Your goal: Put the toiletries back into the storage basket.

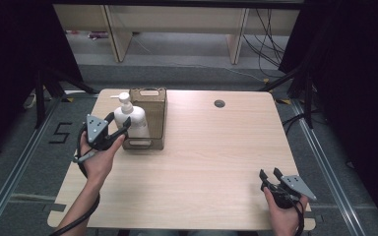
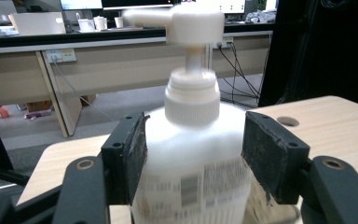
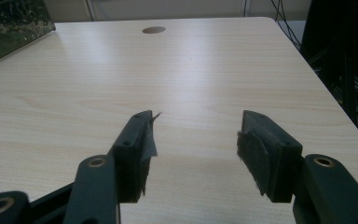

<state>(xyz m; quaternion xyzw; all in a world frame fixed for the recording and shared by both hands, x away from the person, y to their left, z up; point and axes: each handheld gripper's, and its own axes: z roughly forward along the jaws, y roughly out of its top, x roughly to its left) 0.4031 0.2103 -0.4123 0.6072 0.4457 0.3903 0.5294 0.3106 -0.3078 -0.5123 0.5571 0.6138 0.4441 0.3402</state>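
Your left gripper (image 2: 193,158): jaws wide, straddling pump bottle (image 2: 193,154) shoulder, pads seemingly not yet pressing, ready to clamp. Right gripper (image 3: 196,140): jaws wide, empty, parked over table (image 3: 121,70).

Light wood-grain table (image 1: 202,162), rounded corners, sitting on grey floor (image 1: 24,162) w/ metal rails either side. Round cable hole (image 1: 219,103) near the far edge, right of centre. Far-left: brown box (image 1: 150,118), open top, standing on the table. White pump bottle (image 1: 129,118) just beside its left wall, prob. standing on the tabletop too, base hidden from here. Floor marked "5" (image 1: 60,132) at left.
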